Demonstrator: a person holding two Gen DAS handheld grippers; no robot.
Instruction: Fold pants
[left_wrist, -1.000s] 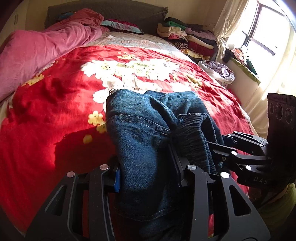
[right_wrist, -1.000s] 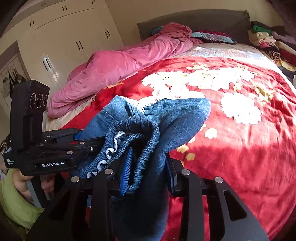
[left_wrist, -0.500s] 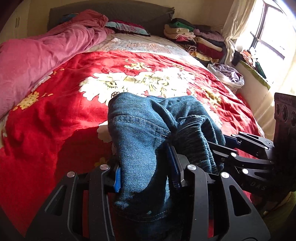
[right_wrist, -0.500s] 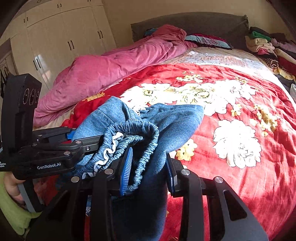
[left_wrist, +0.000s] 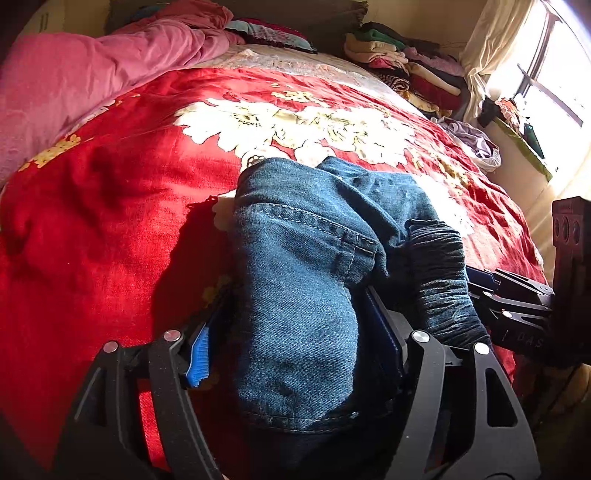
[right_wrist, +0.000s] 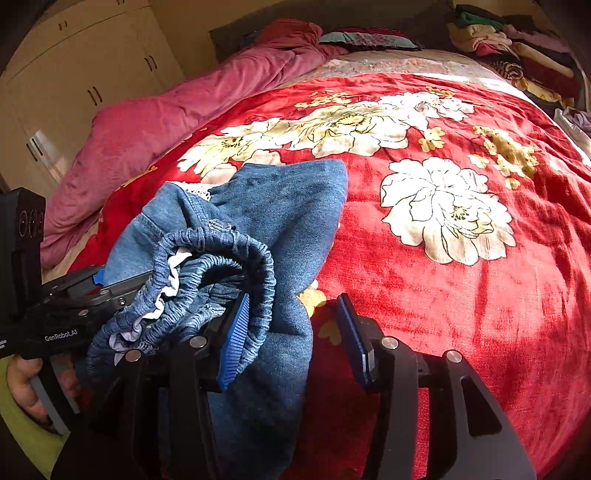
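The blue denim pants (left_wrist: 303, 280) are bunched at the near edge of the bed on the red flowered blanket (left_wrist: 110, 221). In the left wrist view my left gripper (left_wrist: 295, 339) stands open, with the denim lying loose between its blue-padded fingers (left_wrist: 197, 354). In the right wrist view the pants (right_wrist: 258, 236) show their elastic waistband (right_wrist: 221, 258), draped over my right gripper's left pad (right_wrist: 232, 339). My right gripper (right_wrist: 291, 336) is open, with a clear gap on its right side. Each gripper shows in the other's view, the right one (left_wrist: 517, 306) and the left one (right_wrist: 66, 306).
A pink quilt (left_wrist: 74, 74) lies along the bed's left side. Stacked folded clothes (left_wrist: 406, 66) sit at the far right by the headboard. A window and curtain (left_wrist: 517, 55) are on the right. White wardrobes (right_wrist: 74, 74) stand to the left of the bed.
Both grippers have opened and let go of the pants. The pants have come down and forward onto the blanket near the bed's front edge.
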